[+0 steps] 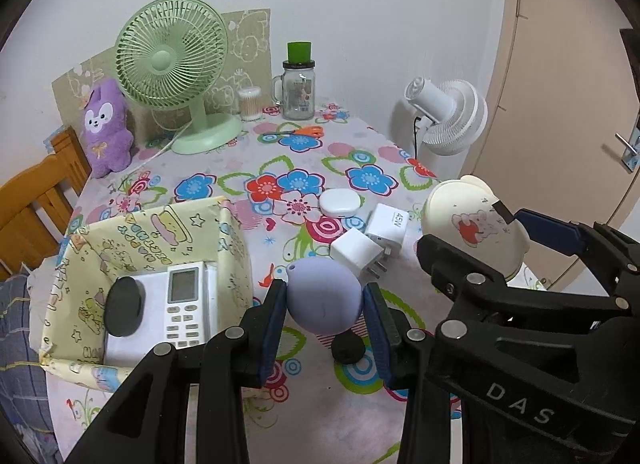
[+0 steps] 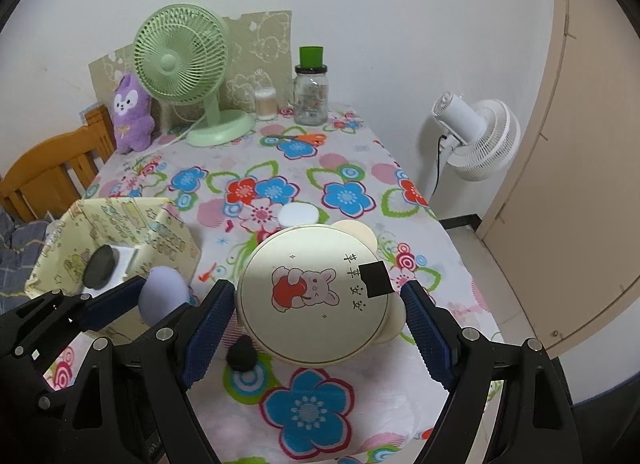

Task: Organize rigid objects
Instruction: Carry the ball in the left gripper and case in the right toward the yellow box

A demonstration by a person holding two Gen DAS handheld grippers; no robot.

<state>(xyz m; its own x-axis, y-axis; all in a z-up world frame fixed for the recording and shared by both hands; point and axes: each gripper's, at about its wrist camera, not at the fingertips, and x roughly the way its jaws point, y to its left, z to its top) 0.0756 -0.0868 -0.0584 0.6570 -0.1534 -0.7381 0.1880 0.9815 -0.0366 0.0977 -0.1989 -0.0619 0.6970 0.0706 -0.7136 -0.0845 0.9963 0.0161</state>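
My left tool (image 1: 325,306) is clamped on a lavender egg-shaped thing (image 1: 324,296), its blue pads pressing both sides and holding it clear above the flowered worktop (image 1: 360,168). My right tool (image 2: 318,304) is spread wide around a cream round tin with a rabbit print (image 2: 312,296); the left pad touches its rim, the right pad stands just beside it, so I cannot tell how firm that hold is. A small black ball (image 1: 348,348) lies on the cloth under both tools. To the left the open yellow box (image 1: 232,248) stands near the worktop's left edge, with a white remote (image 1: 184,304) and a black disc (image 1: 124,306) inside. Two white chargers (image 1: 372,240) and a white puck (image 1: 340,203) lie just beyond the egg. The middle of the cloth is open; the green fan (image 1: 172,60), jar (image 1: 298,92) and purple plush (image 1: 106,128) line the far edge.
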